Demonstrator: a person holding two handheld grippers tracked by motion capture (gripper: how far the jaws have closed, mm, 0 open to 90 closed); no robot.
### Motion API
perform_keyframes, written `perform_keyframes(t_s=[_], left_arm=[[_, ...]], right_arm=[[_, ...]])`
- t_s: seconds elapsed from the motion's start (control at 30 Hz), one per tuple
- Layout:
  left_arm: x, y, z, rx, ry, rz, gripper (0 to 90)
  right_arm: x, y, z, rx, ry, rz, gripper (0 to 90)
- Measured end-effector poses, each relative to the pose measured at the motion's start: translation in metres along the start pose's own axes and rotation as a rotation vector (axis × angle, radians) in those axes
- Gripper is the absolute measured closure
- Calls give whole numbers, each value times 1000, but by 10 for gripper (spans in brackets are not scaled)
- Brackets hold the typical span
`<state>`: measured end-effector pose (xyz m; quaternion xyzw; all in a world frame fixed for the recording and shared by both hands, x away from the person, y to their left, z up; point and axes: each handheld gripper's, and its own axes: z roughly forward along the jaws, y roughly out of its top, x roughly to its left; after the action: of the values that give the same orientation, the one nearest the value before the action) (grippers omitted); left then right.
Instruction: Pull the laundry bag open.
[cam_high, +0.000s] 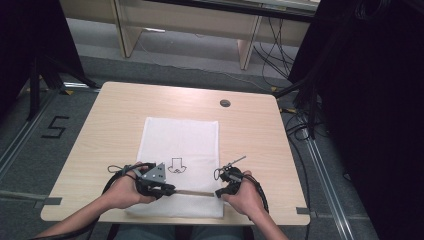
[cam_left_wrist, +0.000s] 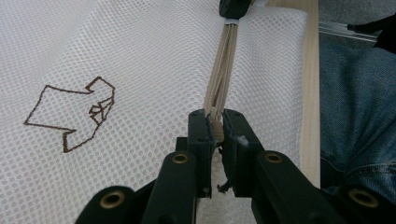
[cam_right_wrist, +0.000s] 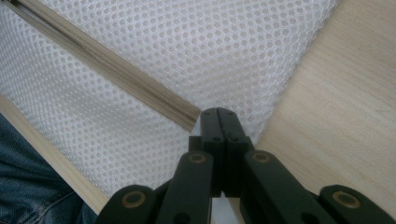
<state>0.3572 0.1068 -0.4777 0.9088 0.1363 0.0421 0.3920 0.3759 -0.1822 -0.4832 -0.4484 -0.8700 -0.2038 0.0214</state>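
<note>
A white mesh bag (cam_high: 180, 140) lies flat in the middle of the table, with a dark outline drawing (cam_high: 176, 165) on it. A beige zipper (cam_high: 195, 193) runs along its near edge. My left gripper (cam_high: 167, 190) is at the zipper's left part, and in the left gripper view its jaws (cam_left_wrist: 215, 122) are shut on the zipper (cam_left_wrist: 219, 79), whose strands look split beyond them. My right gripper (cam_high: 220, 192) is at the zipper's right end. In the right gripper view it (cam_right_wrist: 218, 112) is shut on the mesh (cam_right_wrist: 187, 51) right beside the zipper's end (cam_right_wrist: 189, 119).
The light wooden table (cam_high: 110, 125) has bare wood left, right and beyond the bag, and a round cable hole (cam_high: 225, 103) at the back. The person's jeans (cam_left_wrist: 355, 107) sit just past the near table edge. Black stands and cables (cam_high: 300, 100) flank the table.
</note>
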Motion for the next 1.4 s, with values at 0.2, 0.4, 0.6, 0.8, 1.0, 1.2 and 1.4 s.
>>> perform_keyframes(t_s=[0.2, 0.4, 0.6, 0.8, 1.0, 1.2, 1.4], left_arm=[[0, -1, -1, -11, 3, -13, 819], [1, -3, -4, -12, 0, -18, 819], [2, -4, -6, 1, 7, 1, 819], [1, -5, -6, -20, 0, -21, 819], [1, -6, -7, -21, -5, -25, 820], [0, -9, -9, -7, 5, -14, 820], [4, -16, -16, -17, 13, -44, 819]], right_arm=[[0, 0, 0, 0, 0, 0, 900], [0, 0, 0, 1, 0, 4, 900], [0, 0, 0, 1, -1, 3, 900], [0, 0, 0, 2, -5, 4, 900], [0, 0, 0, 1, 0, 5, 900], [0, 0, 0, 2, 2, 5, 900], [0, 0, 0, 0, 1, 4, 900]])
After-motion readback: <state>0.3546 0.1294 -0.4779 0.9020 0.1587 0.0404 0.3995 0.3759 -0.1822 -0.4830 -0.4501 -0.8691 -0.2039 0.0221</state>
